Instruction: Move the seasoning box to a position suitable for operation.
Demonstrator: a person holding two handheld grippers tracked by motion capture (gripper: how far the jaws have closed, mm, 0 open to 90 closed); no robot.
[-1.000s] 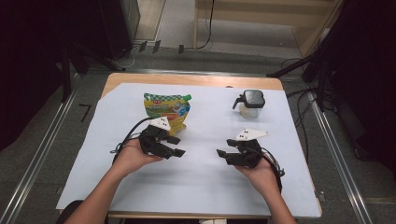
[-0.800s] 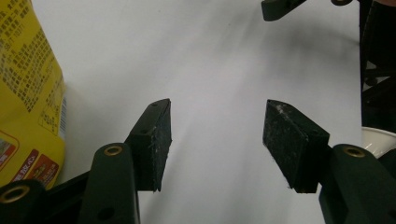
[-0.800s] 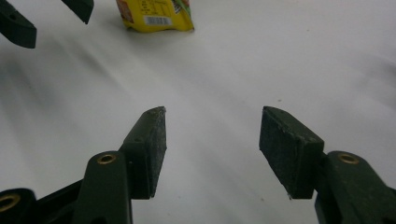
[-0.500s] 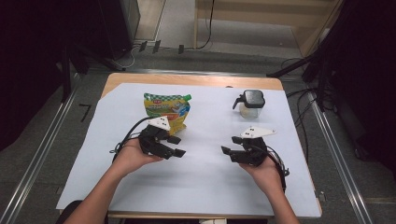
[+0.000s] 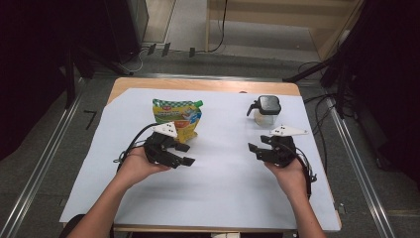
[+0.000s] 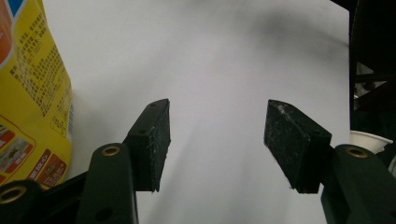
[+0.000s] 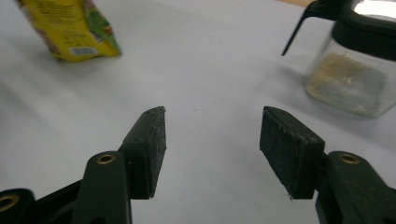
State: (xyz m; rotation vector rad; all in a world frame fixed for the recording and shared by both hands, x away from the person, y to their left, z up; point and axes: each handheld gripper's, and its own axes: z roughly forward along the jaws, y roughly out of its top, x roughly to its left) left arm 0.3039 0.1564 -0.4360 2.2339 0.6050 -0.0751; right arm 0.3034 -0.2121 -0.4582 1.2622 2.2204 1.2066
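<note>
Since the earlier frames the right hand-held gripper (image 5: 257,151) has drifted toward the glass jar (image 5: 266,112), while the left hand-held gripper (image 5: 184,154) has kept its place just in front of the yellow pouch (image 5: 178,118). Both hold their jaws apart with nothing between them, only the white sheet (image 5: 223,183) covering the bench. That jar stands upright under a black lid with a spout-like handle, a shallow layer of pale brown powder (image 7: 348,84) at its bottom. Printed in green and yellow, the pouch stands with its long axis vertical, its cap at the top right corner
</note>
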